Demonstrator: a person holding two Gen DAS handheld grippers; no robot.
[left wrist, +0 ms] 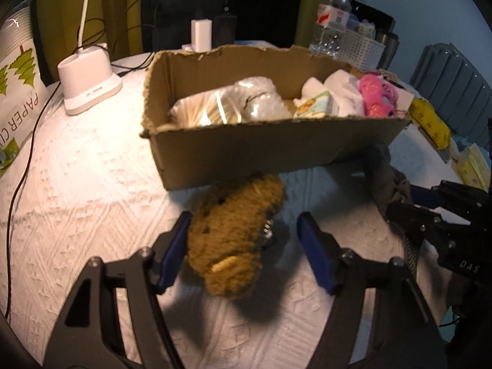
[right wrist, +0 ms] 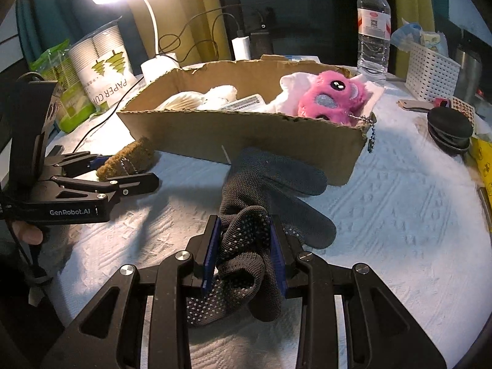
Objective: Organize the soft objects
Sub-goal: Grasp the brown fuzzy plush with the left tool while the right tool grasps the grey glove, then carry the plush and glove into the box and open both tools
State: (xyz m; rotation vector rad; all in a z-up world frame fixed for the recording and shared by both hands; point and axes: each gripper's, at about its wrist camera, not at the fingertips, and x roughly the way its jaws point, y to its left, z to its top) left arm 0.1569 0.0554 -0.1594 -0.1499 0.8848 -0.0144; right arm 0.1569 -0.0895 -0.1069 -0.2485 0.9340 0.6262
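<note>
An open cardboard box (left wrist: 270,150) (right wrist: 246,138) stands on the white cloth and holds wrapped packs, white soft things and a pink plush (right wrist: 332,97) (left wrist: 376,97). My left gripper (left wrist: 246,230) (right wrist: 123,166) is open around a brown fuzzy plush (left wrist: 236,236) (right wrist: 129,158) in front of the box; the plush touches the left pad, the right pad stands apart. My right gripper (right wrist: 246,240) (left wrist: 396,196) is shut on a grey dotted glove (right wrist: 267,190), whose fingers spread toward the box's front wall.
A white lamp base (left wrist: 87,83), cables and a paper-cup pack (right wrist: 101,64) stand at the left. A water bottle (right wrist: 373,27), a white basket (right wrist: 430,73), a black round case (right wrist: 449,129) and a yellow bundle (left wrist: 430,123) are at the right.
</note>
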